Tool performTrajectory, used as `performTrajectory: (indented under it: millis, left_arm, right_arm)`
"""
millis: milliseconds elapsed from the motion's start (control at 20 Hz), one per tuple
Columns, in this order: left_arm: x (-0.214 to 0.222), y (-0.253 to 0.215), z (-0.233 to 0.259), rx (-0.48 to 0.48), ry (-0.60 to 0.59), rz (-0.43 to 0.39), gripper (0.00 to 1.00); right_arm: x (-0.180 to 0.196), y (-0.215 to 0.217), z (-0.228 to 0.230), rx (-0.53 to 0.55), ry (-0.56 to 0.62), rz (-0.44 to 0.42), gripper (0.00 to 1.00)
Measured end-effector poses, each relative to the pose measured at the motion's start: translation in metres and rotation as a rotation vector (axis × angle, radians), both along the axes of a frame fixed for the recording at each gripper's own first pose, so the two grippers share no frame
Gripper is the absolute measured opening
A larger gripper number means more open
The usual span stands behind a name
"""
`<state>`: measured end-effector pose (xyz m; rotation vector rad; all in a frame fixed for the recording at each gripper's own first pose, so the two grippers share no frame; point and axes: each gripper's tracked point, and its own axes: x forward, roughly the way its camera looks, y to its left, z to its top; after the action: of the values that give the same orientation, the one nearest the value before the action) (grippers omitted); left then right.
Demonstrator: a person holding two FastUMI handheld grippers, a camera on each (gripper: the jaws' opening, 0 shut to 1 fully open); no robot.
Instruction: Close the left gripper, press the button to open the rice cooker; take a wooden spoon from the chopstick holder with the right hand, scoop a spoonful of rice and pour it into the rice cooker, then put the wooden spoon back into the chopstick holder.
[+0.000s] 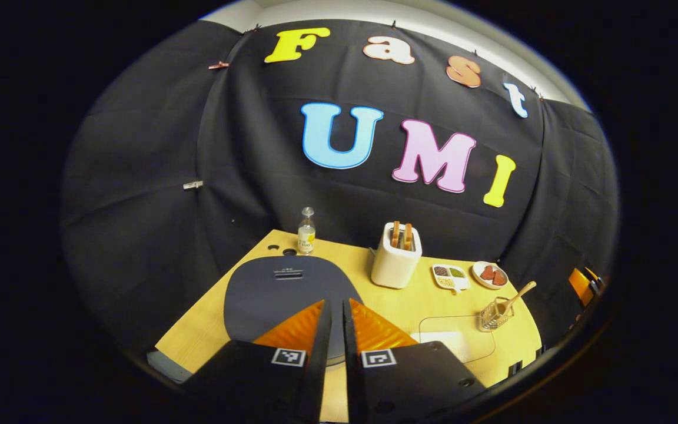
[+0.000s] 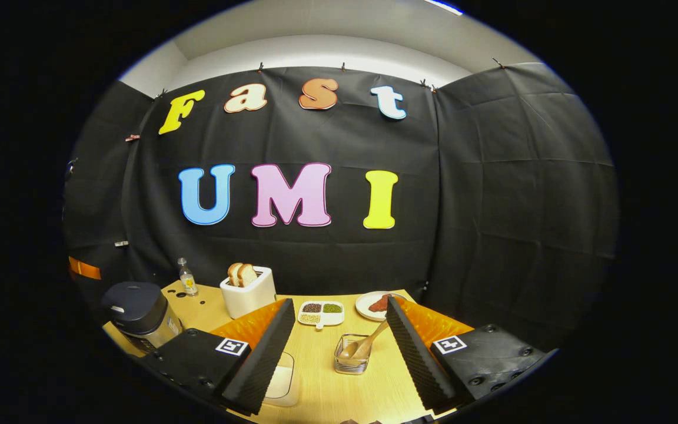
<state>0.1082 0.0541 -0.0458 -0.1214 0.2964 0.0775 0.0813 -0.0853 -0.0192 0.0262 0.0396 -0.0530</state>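
While the left claw hovers clenched above the rice cooker, its lid is down: button press in hand.
Right claw hangs released over the bench, framing the chopstick holder with the wooden spoon leaning inside. Rice tray sits beyond. Next move likely calls for lowering the shut tips squarely onto the lid button.

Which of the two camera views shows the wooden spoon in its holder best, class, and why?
The right gripper view: the wooden spoon leans in the chopstick holder between the open right gripper fingers, bowl and handle both clear. The left gripper view shows the spoon small, far to one side, mostly its handle.
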Motion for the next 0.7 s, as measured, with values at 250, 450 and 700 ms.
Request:
performTrajectory:
  millis: [250, 450, 700]
  left_arm:
    - [0.005, 0.018, -0.037, -0.064, 0.085, 0.037, 0.07]
    - [0.012, 0.02, -0.065, -0.046, 0.148, 0.03, 0.06]
    - [0.022, 0.023, -0.09, -0.076, 0.189, 0.046, 0.06]
  right_arm:
    - [0.003, -0.011, -0.005, -0.001, 0.013, -0.007, 0.98]
    - [0.004, -0.019, -0.009, 0.0, 0.024, -0.014, 0.98]
    - [0.001, -0.026, -0.013, -0.003, 0.039, -0.02, 0.98]
